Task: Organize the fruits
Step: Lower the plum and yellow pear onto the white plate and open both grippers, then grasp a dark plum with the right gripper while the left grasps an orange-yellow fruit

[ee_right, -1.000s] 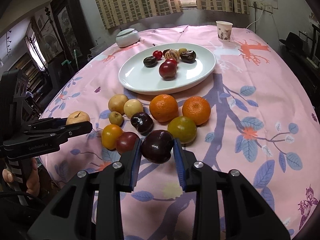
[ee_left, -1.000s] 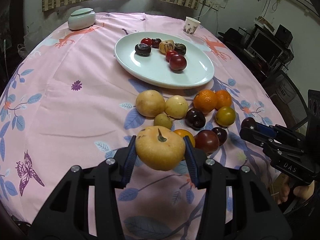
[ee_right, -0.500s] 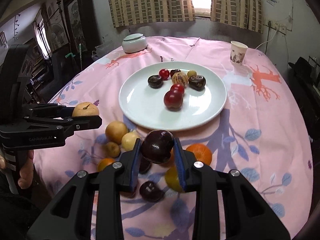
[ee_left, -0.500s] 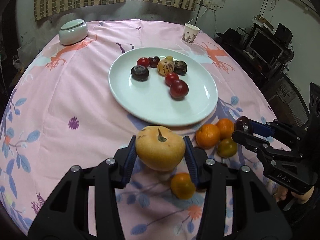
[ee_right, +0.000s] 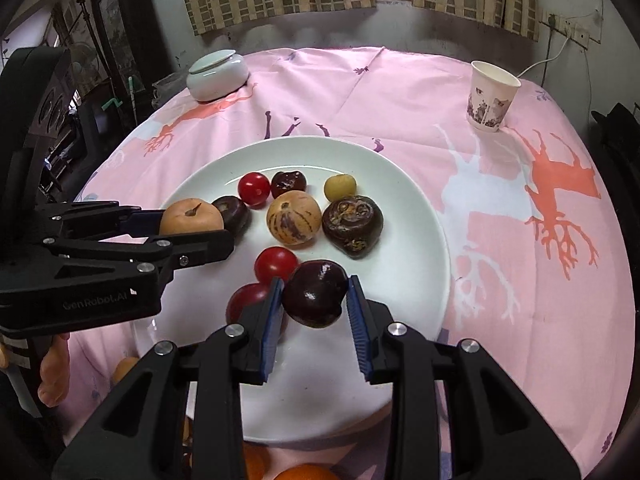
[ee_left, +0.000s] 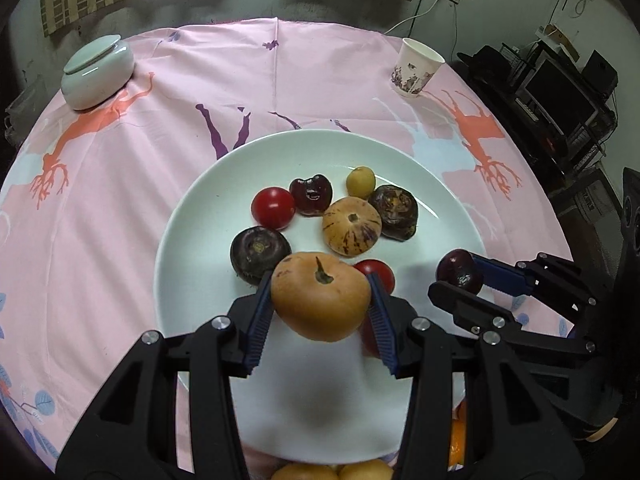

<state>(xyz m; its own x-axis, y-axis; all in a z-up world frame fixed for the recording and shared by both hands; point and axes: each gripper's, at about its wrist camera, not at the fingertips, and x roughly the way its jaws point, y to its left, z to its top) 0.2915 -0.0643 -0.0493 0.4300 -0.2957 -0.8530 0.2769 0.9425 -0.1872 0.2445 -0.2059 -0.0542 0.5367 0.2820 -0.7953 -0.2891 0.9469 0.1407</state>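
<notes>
My left gripper [ee_left: 320,304] is shut on a tan pear [ee_left: 320,302] with a short stem, held above the near part of the white plate [ee_left: 192,248]. In the right wrist view that pear [ee_right: 191,217] hangs at the plate's left side. My right gripper [ee_right: 314,300] is shut on a dark purple plum [ee_right: 315,294] over the plate's [ee_right: 416,280] near half; the plum [ee_left: 460,272] shows at the right in the left wrist view. On the plate lie red tomatoes [ee_left: 273,207], dark fruits [ee_left: 259,254], a striped melon [ee_left: 351,226] and a small yellow fruit [ee_left: 361,181].
A lidded white jar [ee_left: 98,72] stands far left and a paper cup [ee_left: 416,67] far right on the pink tablecloth [ee_left: 100,216]. Oranges [ee_right: 304,472] and yellow fruits [ee_left: 352,472] lie just past the plate's near rim. A hand [ee_right: 52,376] holds the left gripper.
Both grippers moved forward from the loose fruit pile to above the plate, each still carrying its fruit. The pile has slipped under the near edge of both views.
</notes>
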